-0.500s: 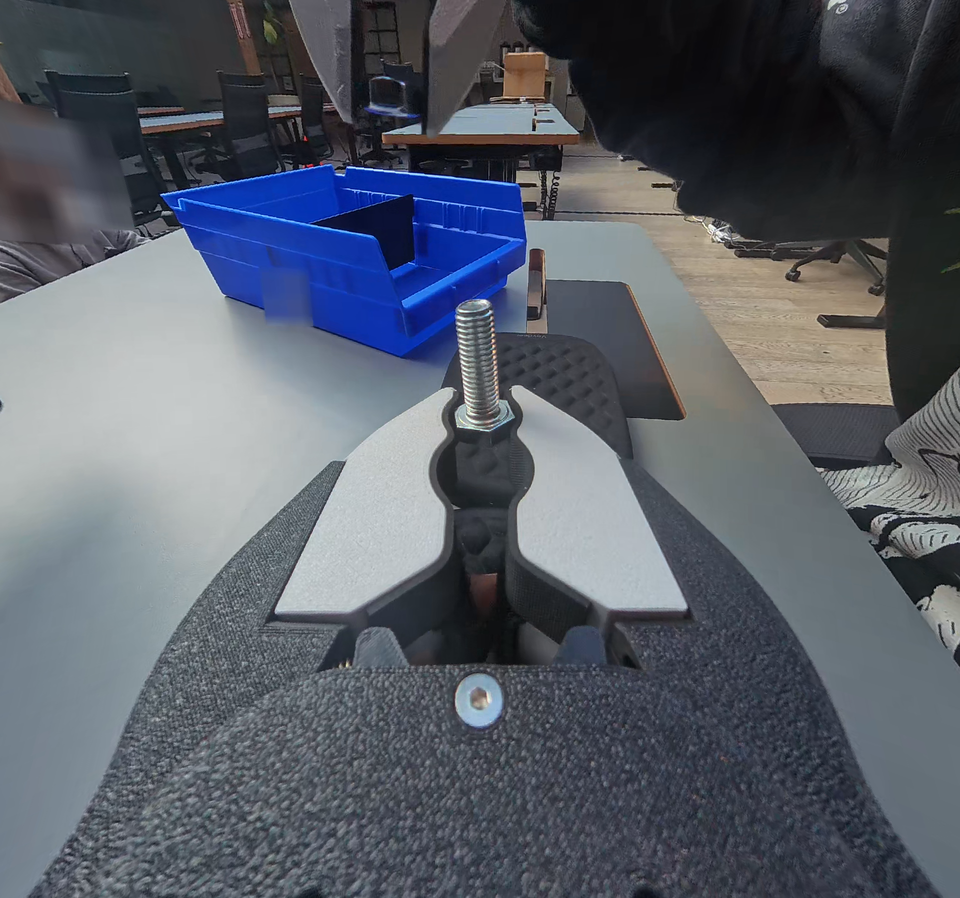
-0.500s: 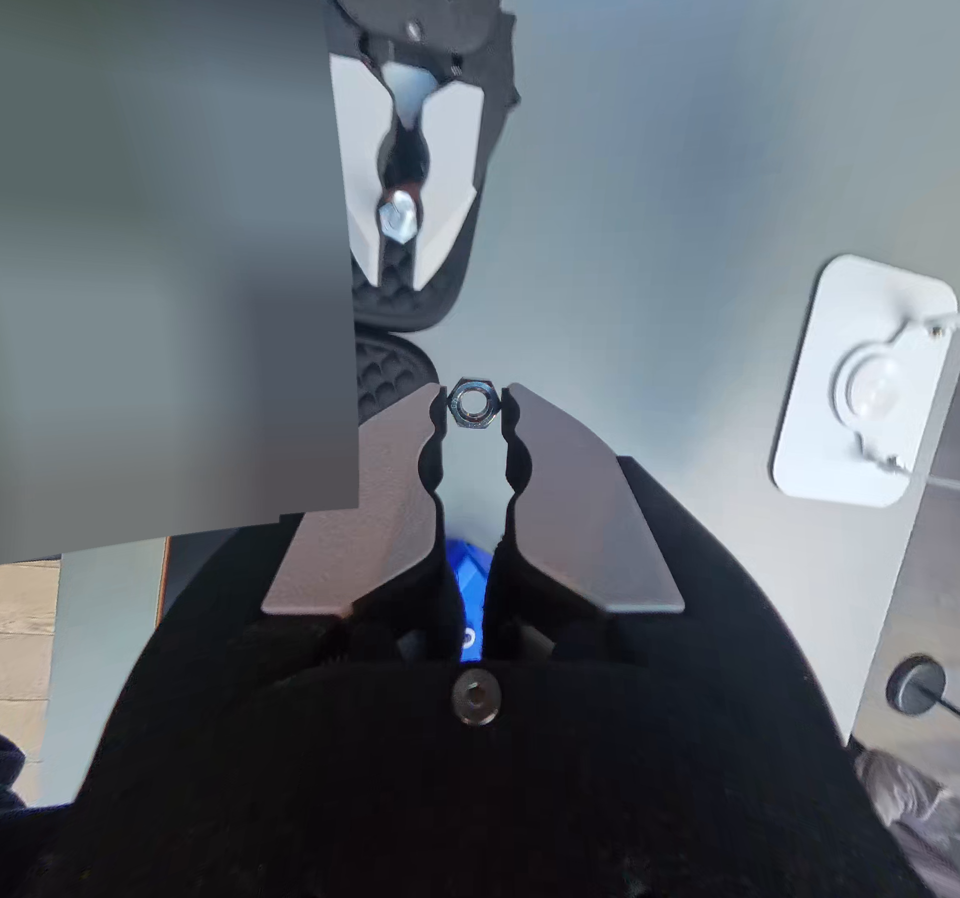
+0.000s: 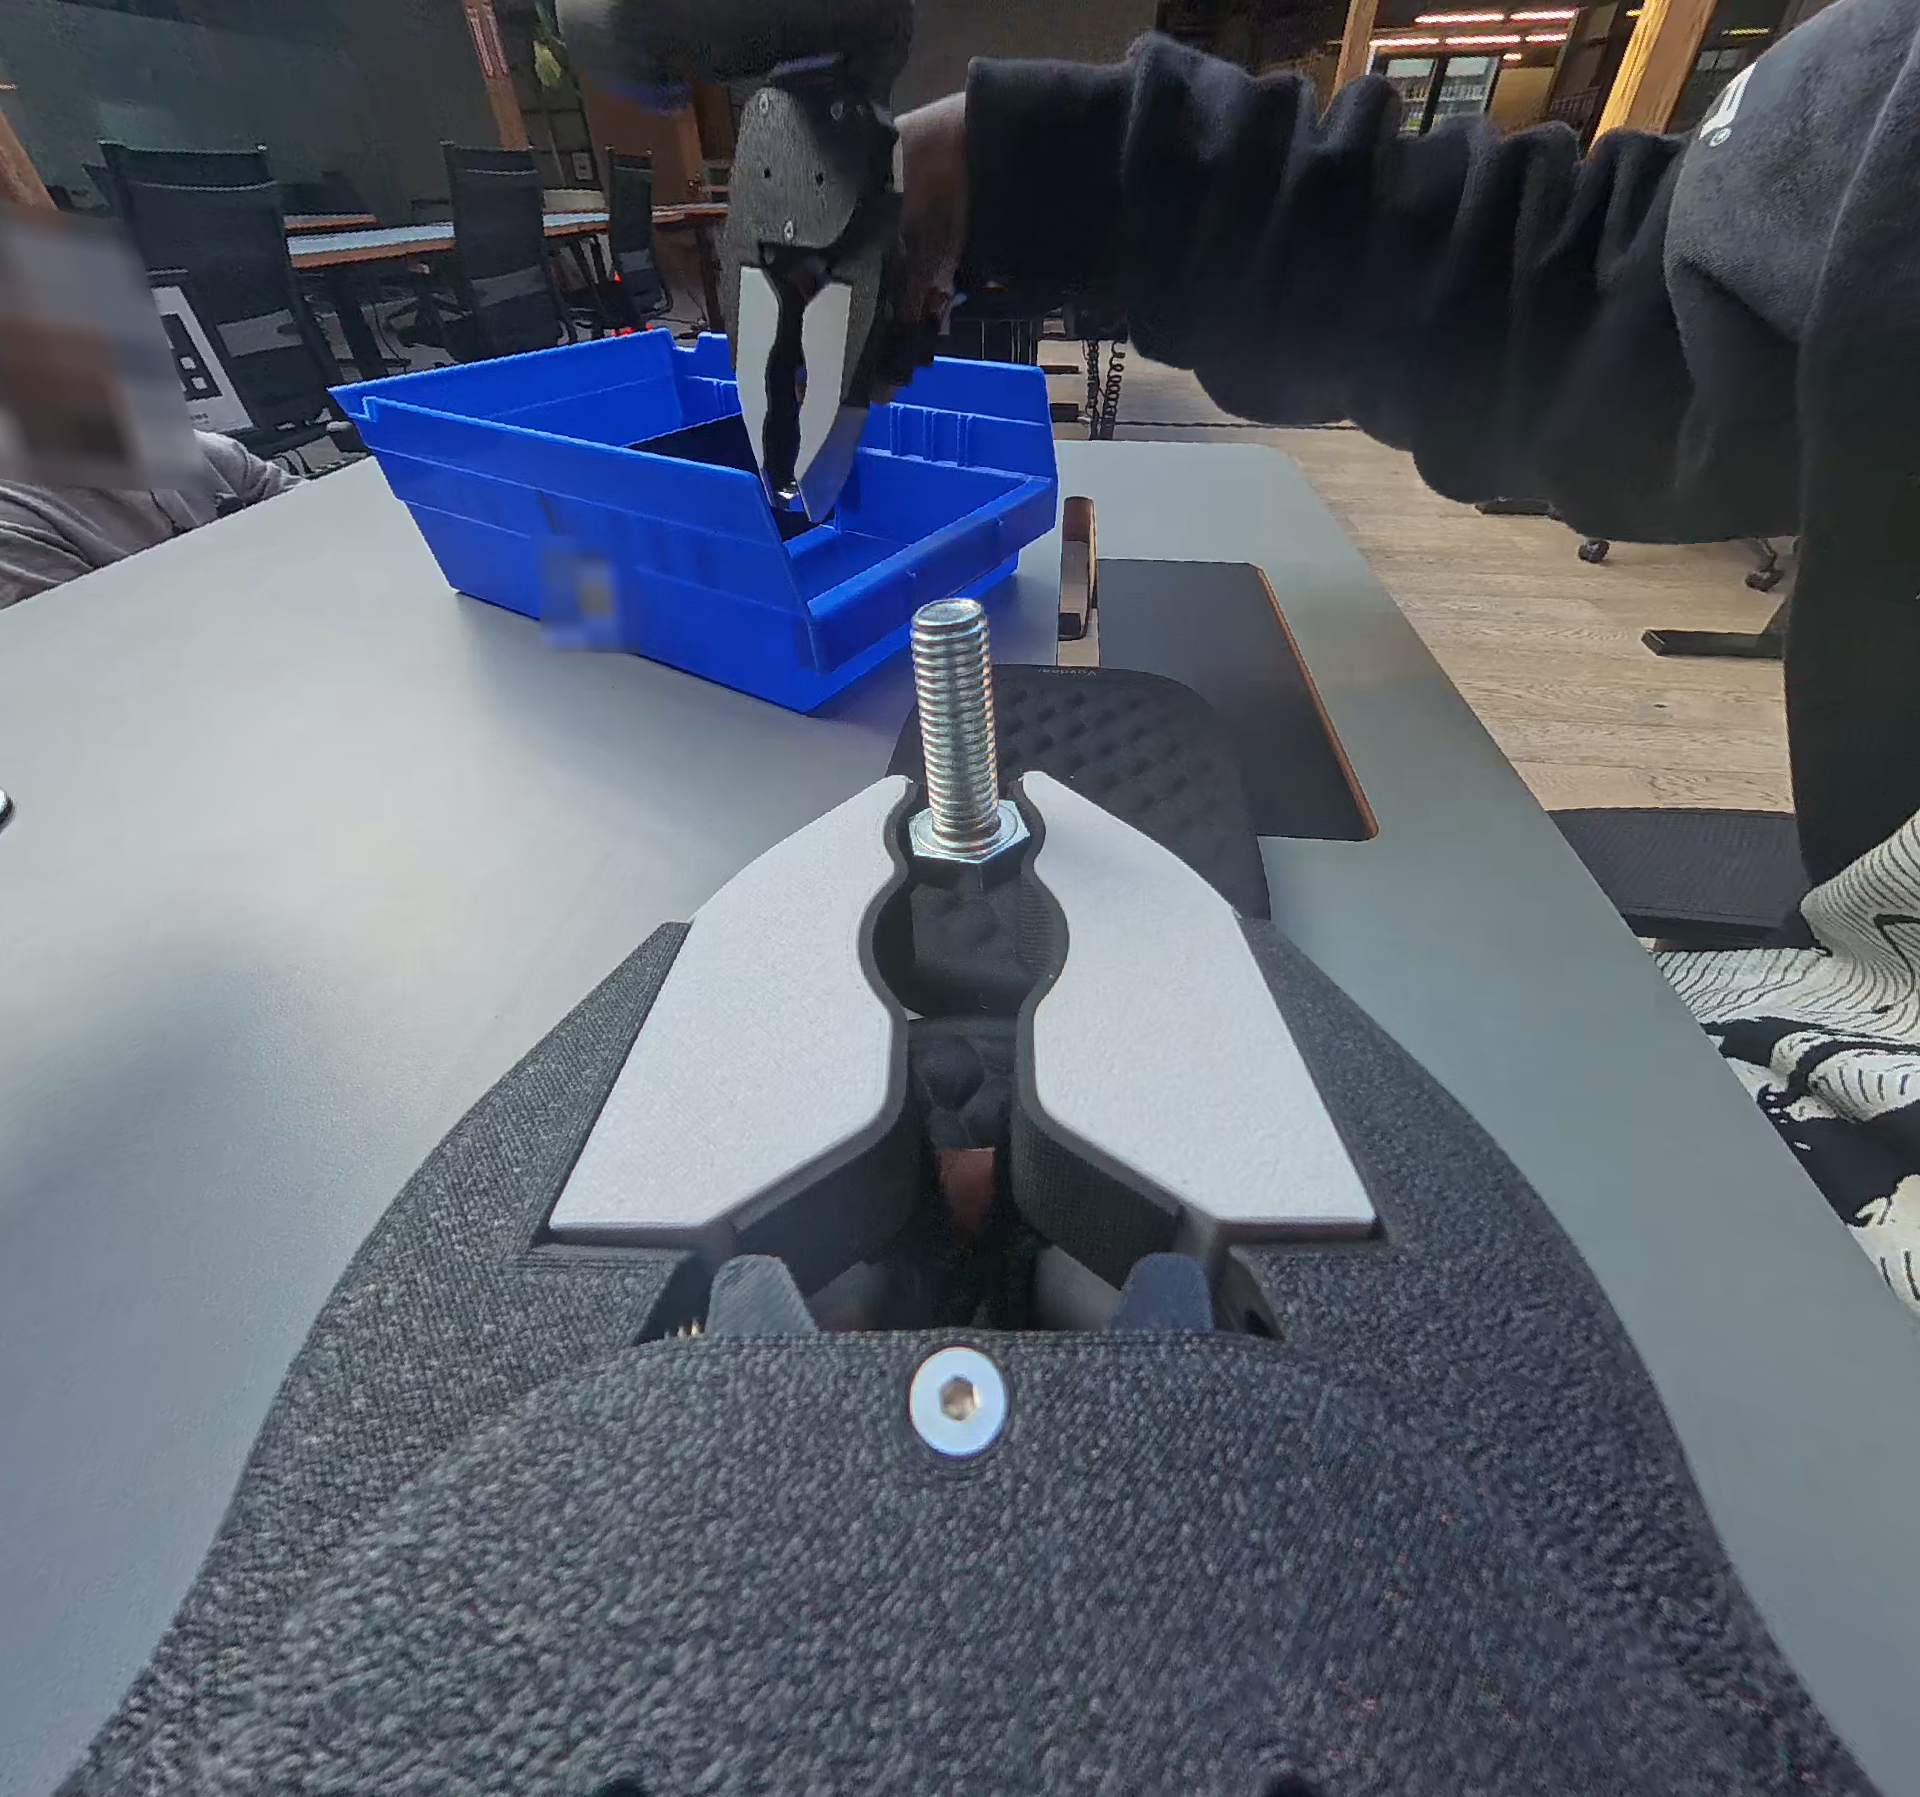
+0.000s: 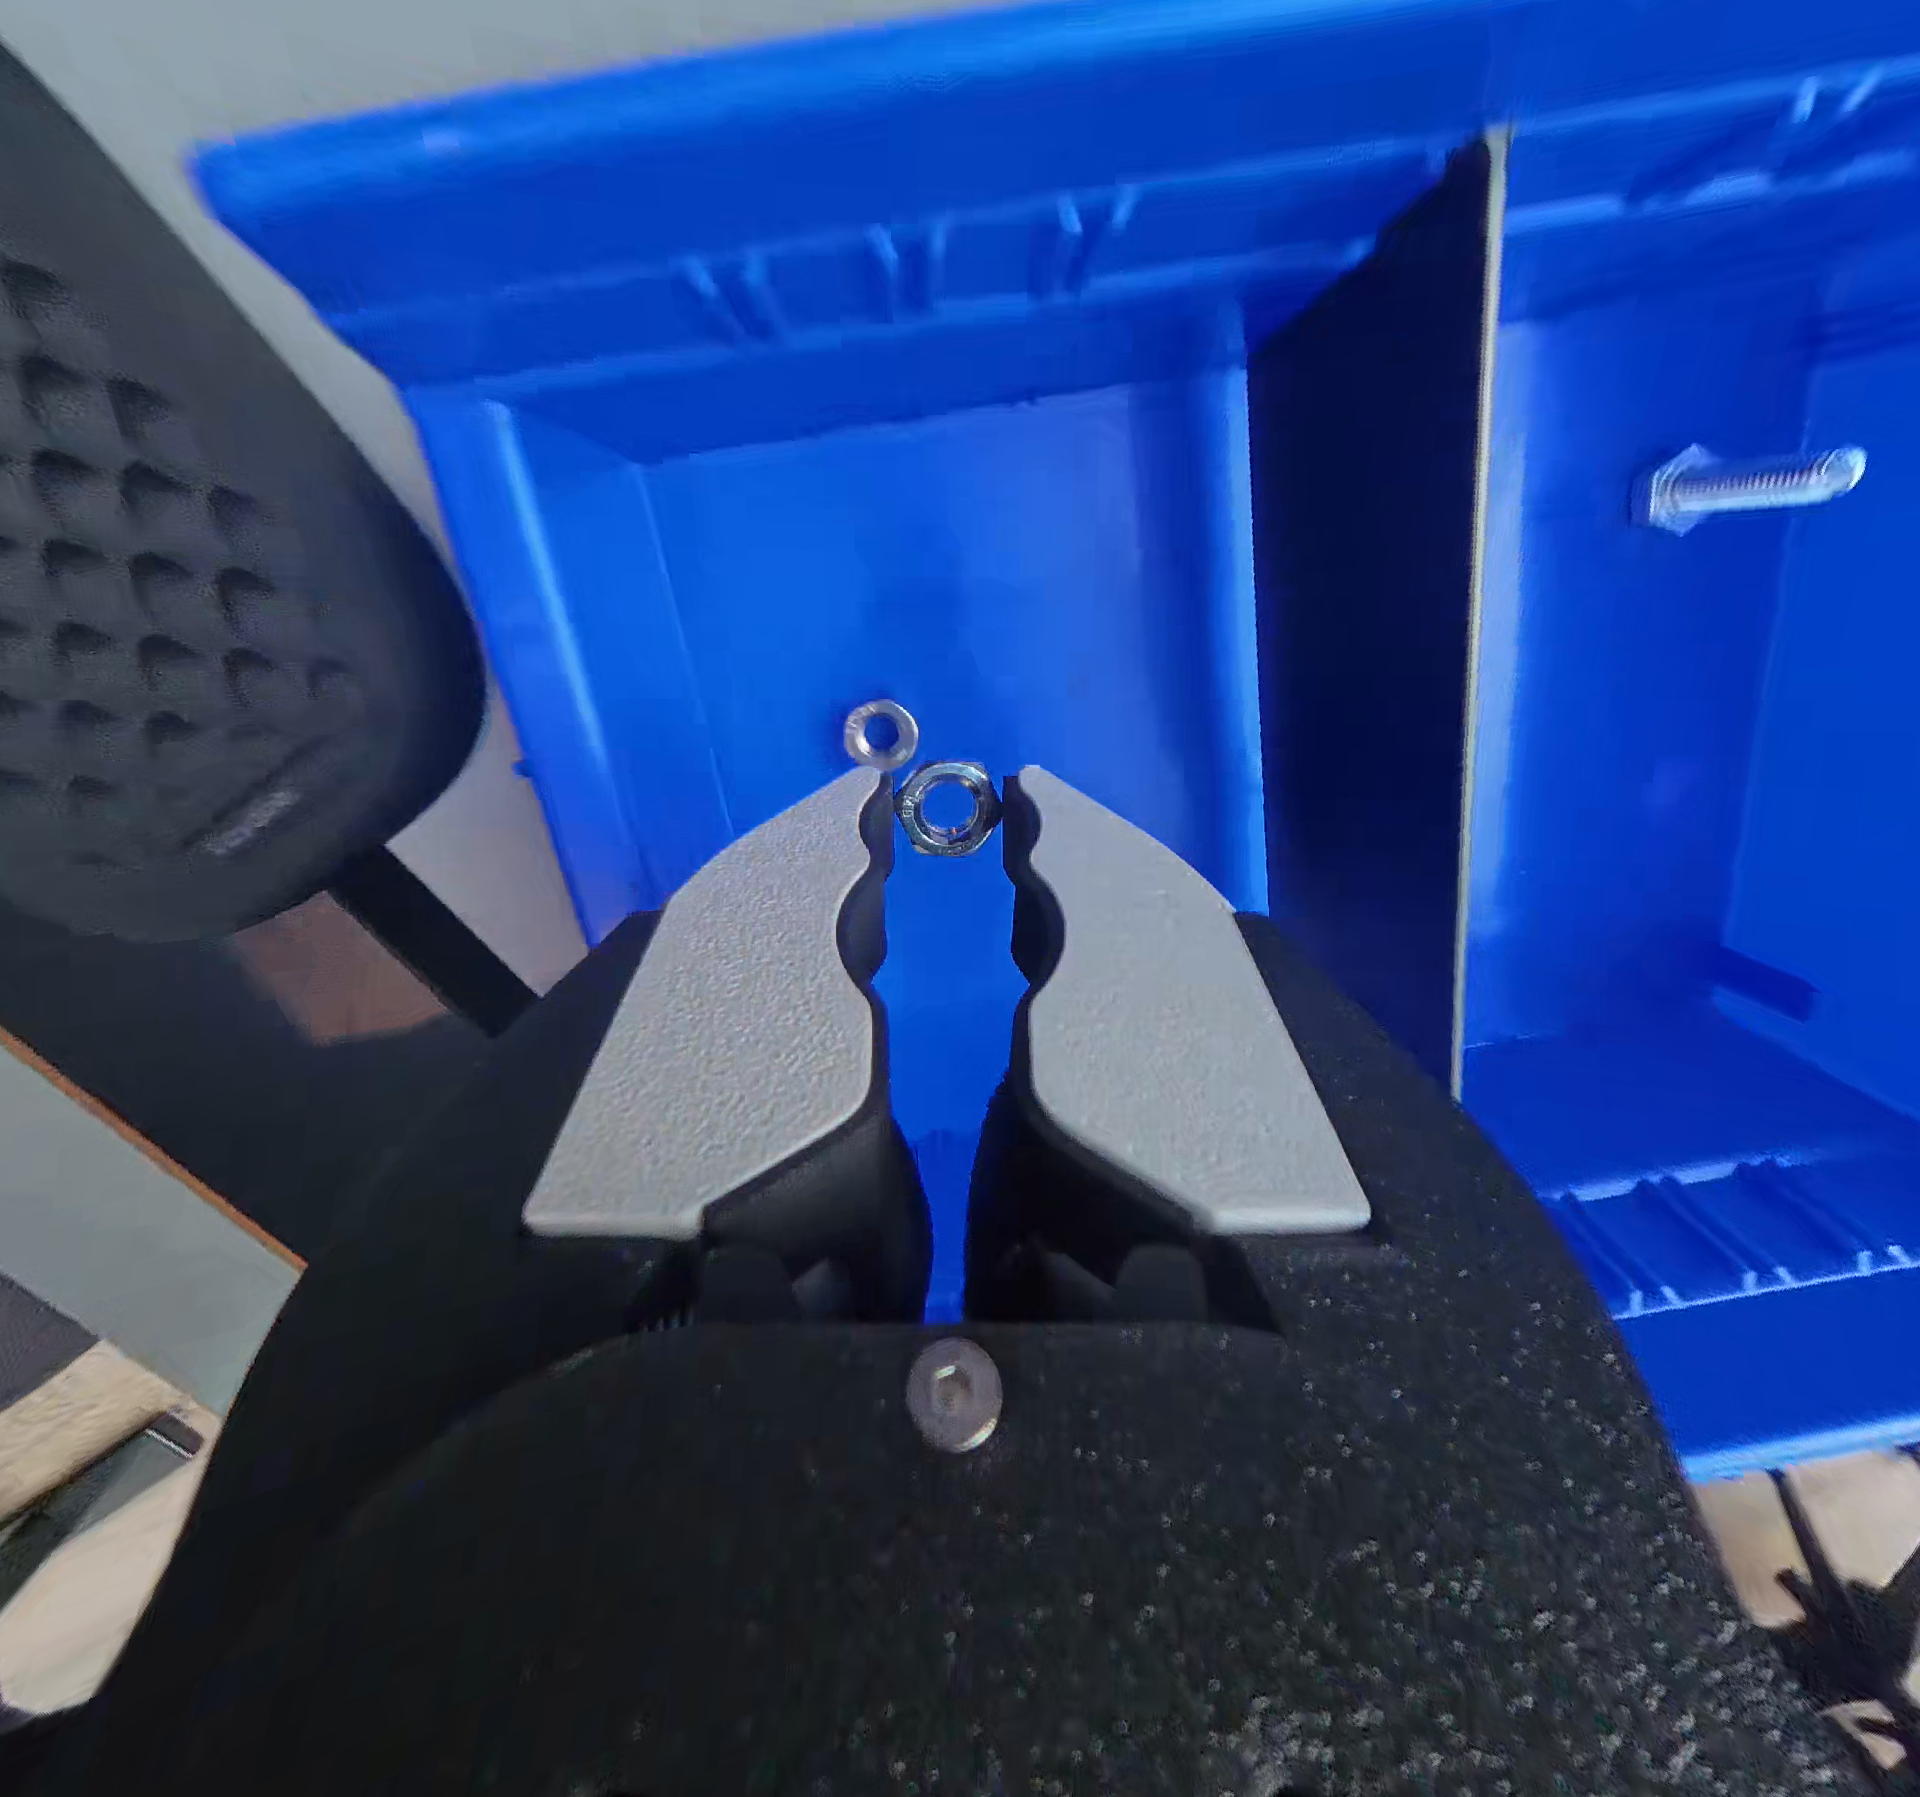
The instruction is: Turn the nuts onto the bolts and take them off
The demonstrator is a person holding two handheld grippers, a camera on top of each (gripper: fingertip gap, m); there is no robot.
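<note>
My left gripper (image 3: pixel 966 797) is shut on the hex head of a steel bolt (image 3: pixel 951 708), which stands upright with its bare thread pointing up. My right gripper (image 4: pixel 948 802) is shut on a steel nut (image 4: pixel 912 812) and points down into the left compartment of the blue bin (image 4: pixel 935 376). It also shows in the left wrist view (image 3: pixel 790 490), hanging over the bin (image 3: pixel 623 542) behind the bolt. A second nut (image 4: pixel 881 734) lies on the bin floor just beyond the held nut. Another bolt (image 4: pixel 1745 490) lies in the right compartment.
A black divider (image 4: pixel 1361 604) splits the bin. The bin stands on a grey table (image 3: pixel 312 864). A black dimpled pad (image 3: pixel 1122 750) lies just past my left gripper, also seen beside the bin (image 4: pixel 156 604). A person's dark sleeve (image 3: pixel 1351 241) reaches across from the right. One gripper's finger ends stand about 30 centimetres off the other's.
My right gripper has moved with the nut from above the bolt over to the blue bin and down into it. The left gripper and bolt have not moved.
</note>
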